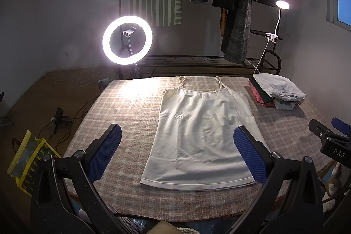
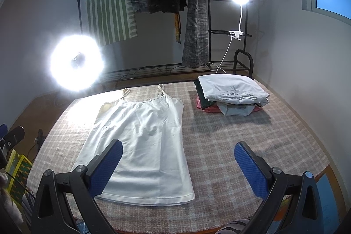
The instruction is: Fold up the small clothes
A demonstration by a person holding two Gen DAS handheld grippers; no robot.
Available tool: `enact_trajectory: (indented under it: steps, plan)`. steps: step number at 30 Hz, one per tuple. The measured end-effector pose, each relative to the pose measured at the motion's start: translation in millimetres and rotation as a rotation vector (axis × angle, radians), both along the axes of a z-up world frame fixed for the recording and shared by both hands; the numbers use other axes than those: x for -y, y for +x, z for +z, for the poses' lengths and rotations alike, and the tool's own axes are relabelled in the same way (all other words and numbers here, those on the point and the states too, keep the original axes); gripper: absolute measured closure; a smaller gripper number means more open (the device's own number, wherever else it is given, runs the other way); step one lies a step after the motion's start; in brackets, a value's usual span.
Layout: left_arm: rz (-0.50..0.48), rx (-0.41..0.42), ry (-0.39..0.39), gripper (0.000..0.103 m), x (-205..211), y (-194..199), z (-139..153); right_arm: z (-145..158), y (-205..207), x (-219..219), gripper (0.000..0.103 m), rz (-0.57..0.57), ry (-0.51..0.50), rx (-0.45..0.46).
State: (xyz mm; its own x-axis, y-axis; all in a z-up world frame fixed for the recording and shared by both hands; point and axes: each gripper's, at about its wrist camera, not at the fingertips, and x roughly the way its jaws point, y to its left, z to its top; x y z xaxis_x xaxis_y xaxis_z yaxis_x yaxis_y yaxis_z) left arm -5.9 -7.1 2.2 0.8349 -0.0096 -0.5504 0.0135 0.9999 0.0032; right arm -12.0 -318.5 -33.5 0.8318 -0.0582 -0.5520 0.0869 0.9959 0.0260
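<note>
A white camisole top (image 1: 201,133) lies flat on the checked tablecloth (image 1: 131,115), straps toward the far edge, hem toward me. It also shows in the right wrist view (image 2: 142,142). My left gripper (image 1: 177,135) is open and empty, held above the hem end of the top. My right gripper (image 2: 178,150) is open and empty, above the top's right side and the bare cloth (image 2: 230,128). Part of the right gripper shows at the right edge of the left wrist view (image 1: 329,142).
A stack of folded clothes (image 1: 278,91) sits at the table's far right, also in the right wrist view (image 2: 232,95). A ring light (image 1: 127,40) stands behind the far left edge. A clothes rack (image 1: 237,3) and clip lamp (image 1: 282,4) stand behind. A yellow bag (image 1: 28,159) is on the floor left.
</note>
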Motion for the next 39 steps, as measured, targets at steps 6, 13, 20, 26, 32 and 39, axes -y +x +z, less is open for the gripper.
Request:
enact_trajectory:
  steps: [6, 13, 20, 26, 32, 39]
  plan:
    - [0.000, 0.000, -0.002, 0.000, 0.8, -0.2, 0.3, 0.3, 0.2, 0.0, 0.000, 0.000, -0.002, 0.000]
    - [0.002, 0.001, -0.001, 0.000, 0.1, -0.4, 0.0, 1.0, 0.5, 0.2, 0.000, 0.000, -0.001, 0.001]
    - [-0.001, 0.000, -0.005, 0.000, 0.9, -0.5, 0.2, 1.7, 0.6, -0.5, 0.000, 0.000, -0.003, 0.000]
    - [0.000, 0.000, -0.003, 0.000, -0.6, -0.5, -0.7, 1.9, 1.5, -2.3, 0.000, 0.002, -0.007, -0.006]
    - [0.001, 0.001, -0.004, 0.000, -1.0, -0.6, -1.3, 2.4, 2.9, -3.4, 0.000, 0.003, -0.007, -0.006]
    - [0.005, -0.009, -0.006, 0.000, -0.7, 1.5, -3.0, 1.4, 6.9, -4.2, 0.000, -0.003, -0.015, -0.010]
